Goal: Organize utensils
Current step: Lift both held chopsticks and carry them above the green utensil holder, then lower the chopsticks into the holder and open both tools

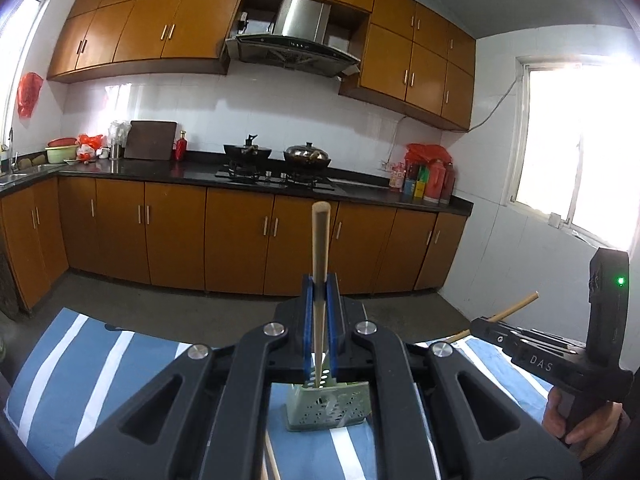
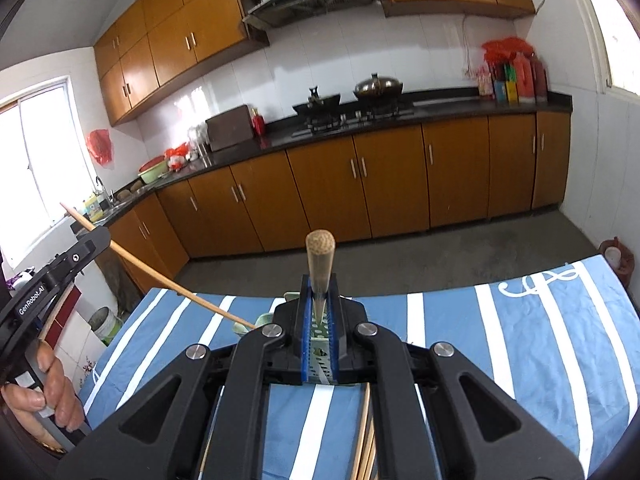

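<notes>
My left gripper [image 1: 320, 284] is shut on a pale wooden chopstick [image 1: 320, 240] that stands nearly upright. Its lower end reaches the top of a green perforated utensil holder [image 1: 328, 404] on the striped table. From the right wrist view that same chopstick [image 2: 168, 282] slants down from the left gripper [image 2: 100, 236] to the holder's rim [image 2: 264, 320]. My right gripper [image 2: 319, 280] is shut on a second chopstick [image 2: 319, 248], round end up. In the left view this gripper [image 1: 480, 322] hangs to the holder's right, its chopstick [image 1: 516, 306] in the air.
A blue and white striped cloth [image 2: 520, 340] covers the table. Loose chopsticks [image 2: 366, 432] lie on it near me, others [image 1: 268, 456] below the left gripper. A person's hand [image 1: 576, 420] holds each gripper's handle. Beyond the table are bare floor and kitchen cabinets [image 1: 240, 240].
</notes>
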Tool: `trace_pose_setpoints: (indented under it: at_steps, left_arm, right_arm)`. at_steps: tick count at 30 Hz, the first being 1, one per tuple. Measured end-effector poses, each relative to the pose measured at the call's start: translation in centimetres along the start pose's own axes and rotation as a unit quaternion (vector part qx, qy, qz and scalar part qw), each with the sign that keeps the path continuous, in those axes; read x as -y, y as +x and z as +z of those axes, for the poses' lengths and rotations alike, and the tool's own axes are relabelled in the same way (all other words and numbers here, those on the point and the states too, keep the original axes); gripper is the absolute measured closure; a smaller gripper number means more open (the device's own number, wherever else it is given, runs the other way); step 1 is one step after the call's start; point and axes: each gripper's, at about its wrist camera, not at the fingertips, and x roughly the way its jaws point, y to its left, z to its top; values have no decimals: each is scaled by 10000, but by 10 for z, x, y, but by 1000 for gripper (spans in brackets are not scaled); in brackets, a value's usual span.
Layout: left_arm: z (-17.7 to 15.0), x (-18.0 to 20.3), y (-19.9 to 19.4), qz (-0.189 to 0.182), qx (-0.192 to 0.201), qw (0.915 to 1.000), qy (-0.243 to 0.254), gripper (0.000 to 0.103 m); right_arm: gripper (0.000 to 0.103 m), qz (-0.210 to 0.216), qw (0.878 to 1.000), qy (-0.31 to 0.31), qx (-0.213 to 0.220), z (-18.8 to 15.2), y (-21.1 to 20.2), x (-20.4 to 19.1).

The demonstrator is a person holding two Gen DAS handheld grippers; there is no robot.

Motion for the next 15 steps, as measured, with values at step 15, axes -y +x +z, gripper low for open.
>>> trace_pose_setpoints:
  at_steps: [15]
  left_arm:
    - [-31,-2,44,218,-448,9987,129,80]
  right_arm:
    - [93,-67,9987,78,-498,-3,31,0]
